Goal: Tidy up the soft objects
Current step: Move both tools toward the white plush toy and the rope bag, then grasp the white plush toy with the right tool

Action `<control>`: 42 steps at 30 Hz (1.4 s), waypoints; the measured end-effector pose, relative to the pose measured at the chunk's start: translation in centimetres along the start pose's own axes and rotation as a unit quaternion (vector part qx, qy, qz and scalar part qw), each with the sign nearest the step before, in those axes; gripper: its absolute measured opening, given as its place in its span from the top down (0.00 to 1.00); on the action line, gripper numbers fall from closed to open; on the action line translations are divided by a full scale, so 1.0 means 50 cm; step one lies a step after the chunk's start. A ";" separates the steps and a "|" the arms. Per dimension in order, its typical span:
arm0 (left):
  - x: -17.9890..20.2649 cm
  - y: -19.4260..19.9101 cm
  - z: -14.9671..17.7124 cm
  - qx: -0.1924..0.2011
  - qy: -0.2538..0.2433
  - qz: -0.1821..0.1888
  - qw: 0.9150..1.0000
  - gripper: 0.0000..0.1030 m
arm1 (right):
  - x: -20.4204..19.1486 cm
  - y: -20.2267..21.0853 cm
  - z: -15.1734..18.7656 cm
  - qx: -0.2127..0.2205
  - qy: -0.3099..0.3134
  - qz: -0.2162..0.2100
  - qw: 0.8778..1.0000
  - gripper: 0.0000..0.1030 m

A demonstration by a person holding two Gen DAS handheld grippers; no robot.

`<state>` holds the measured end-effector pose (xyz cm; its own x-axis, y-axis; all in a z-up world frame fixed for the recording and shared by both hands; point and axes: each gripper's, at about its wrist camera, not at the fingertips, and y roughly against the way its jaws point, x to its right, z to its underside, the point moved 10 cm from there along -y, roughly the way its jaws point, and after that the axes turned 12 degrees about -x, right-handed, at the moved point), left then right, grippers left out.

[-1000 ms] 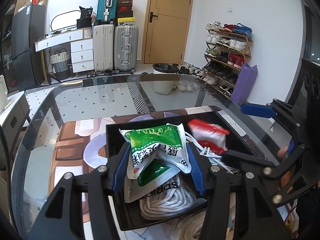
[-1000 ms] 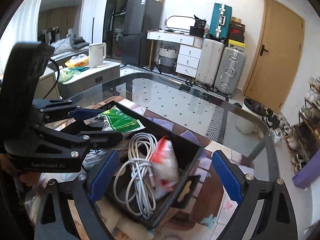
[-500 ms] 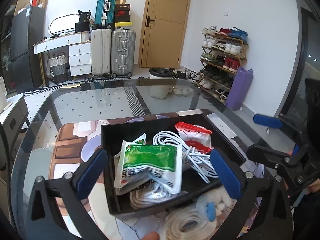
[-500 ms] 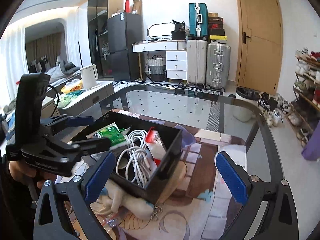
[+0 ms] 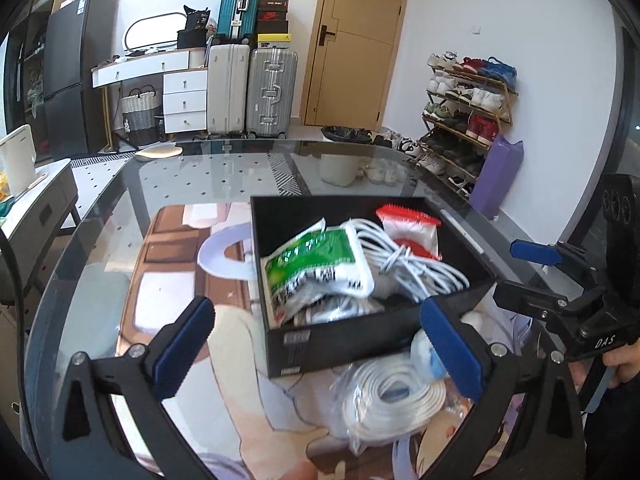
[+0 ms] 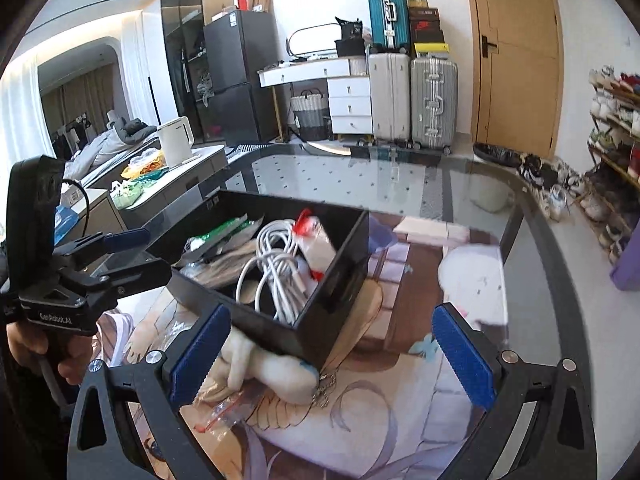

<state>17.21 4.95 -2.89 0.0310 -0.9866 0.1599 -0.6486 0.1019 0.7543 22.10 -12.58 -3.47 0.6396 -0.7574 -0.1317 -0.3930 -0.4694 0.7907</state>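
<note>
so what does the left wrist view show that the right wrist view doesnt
Only the left wrist view shows the coiled flat white cable lying on the table in front of the black box, and the green packet's printed face.

Only the right wrist view shows the cream plush toy against the box's near corner, and a clear bag beside it.

Both show the box holding the green packet, a white cord bundle and a red-and-white packet, with both grippers open and empty.

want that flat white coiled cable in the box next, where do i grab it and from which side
Probably grip the flat white coiled cable across its stacked loops on the near rim, coming down from above with the open left gripper. It lies flat on the mat in front of the black box, so a side approach would likely only push it.
</note>
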 end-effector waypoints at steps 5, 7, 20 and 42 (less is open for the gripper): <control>0.000 -0.006 0.036 -0.018 -0.011 -0.010 1.000 0.00 | -0.005 -0.020 0.027 -0.017 -0.025 -0.027 0.999 0.01; -0.003 -0.005 0.047 -0.018 -0.013 -0.017 1.000 0.00 | -0.016 -0.021 0.032 -0.018 -0.030 -0.048 0.998 0.01; -0.047 -0.011 0.079 -0.024 0.023 -0.013 0.999 0.00 | -0.071 -0.086 0.068 -0.083 -0.003 -0.061 0.995 0.01; -0.045 -0.015 0.087 -0.032 0.026 -0.003 0.999 0.00 | -0.125 -0.144 0.054 -0.100 -0.029 -0.051 0.993 0.01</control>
<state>14.32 6.54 -6.57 0.0757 -0.9796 0.1864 -0.5983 0.1049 0.7944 19.16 -5.70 -9.94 0.6272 -0.7387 -0.2468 -0.1852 -0.4492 0.8740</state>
